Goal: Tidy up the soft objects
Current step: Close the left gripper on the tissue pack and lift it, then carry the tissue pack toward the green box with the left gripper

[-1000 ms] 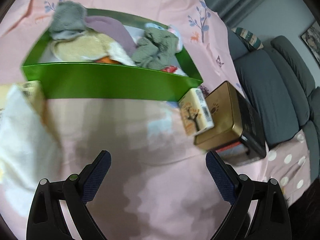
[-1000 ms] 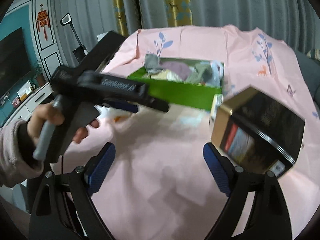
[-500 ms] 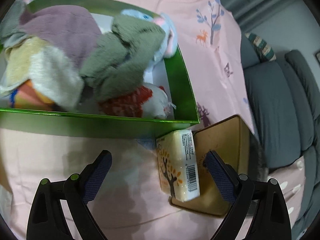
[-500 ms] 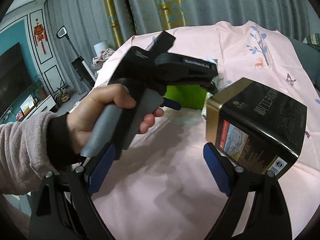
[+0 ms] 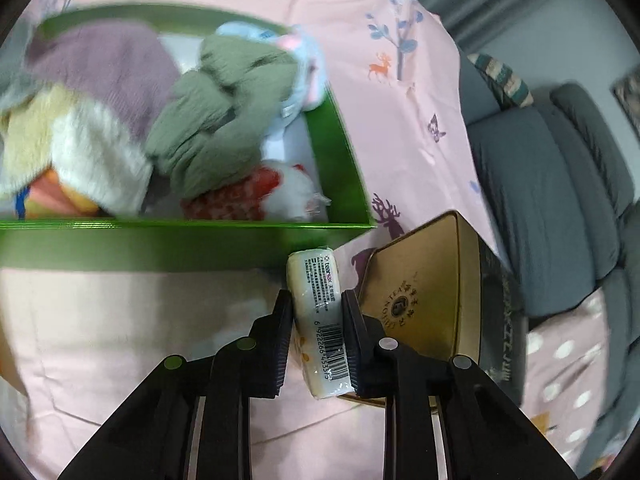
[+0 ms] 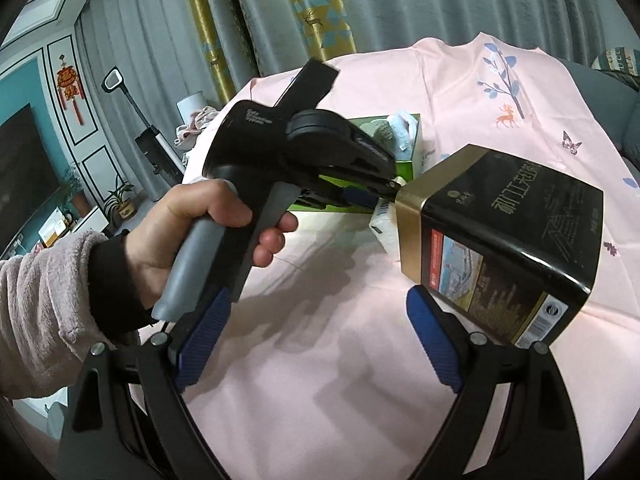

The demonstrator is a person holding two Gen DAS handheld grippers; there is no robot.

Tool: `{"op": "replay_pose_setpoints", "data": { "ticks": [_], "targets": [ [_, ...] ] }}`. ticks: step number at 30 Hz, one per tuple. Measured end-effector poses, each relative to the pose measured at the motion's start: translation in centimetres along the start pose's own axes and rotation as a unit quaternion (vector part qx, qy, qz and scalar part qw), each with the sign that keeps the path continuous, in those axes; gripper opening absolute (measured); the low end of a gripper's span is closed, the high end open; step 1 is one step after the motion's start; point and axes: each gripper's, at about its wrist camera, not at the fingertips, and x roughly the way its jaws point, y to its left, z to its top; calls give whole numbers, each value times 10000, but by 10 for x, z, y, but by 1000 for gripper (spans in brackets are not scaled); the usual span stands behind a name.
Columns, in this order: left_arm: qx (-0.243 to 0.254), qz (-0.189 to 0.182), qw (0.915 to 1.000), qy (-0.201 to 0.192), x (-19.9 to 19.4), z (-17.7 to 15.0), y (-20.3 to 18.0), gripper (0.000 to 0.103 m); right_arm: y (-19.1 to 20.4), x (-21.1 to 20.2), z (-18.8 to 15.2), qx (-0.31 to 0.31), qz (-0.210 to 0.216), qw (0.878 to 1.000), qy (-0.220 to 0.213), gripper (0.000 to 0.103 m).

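The left gripper [image 5: 316,332] has just closed its jaws on the tissue pack [image 5: 318,312], which stands on edge on the pink cloth, squeezed between the gold tea tin [image 5: 424,296] and the green box [image 5: 160,246] just beyond the tin. With the grip made, lifting it into that box looks next. The right gripper [image 6: 320,344] hangs wide and empty near the tin, open cloth below it.

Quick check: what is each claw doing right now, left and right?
Left claw: its jaws have just been closing and now clamp the tissue pack beside the tin.
Right claw: open, holding nothing, above the pink cloth.
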Motion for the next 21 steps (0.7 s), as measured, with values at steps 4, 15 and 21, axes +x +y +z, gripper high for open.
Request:
{"op": "replay_pose_setpoints", "data": {
  "ticks": [4,15,21],
  "targets": [
    [-306,-117,9995,-50,-11,-3,9,24,2,-4,-2,-18,-116,9999,29,90],
    [-323,-254,9989,-207,-98,-54,56,24,24,31,-2,-181,430,9980,433,90],
    [-796,-55,9968,-88,-99,-78,100,28,51,72,-9,-689,556,9924,856,90]
  ]
}}
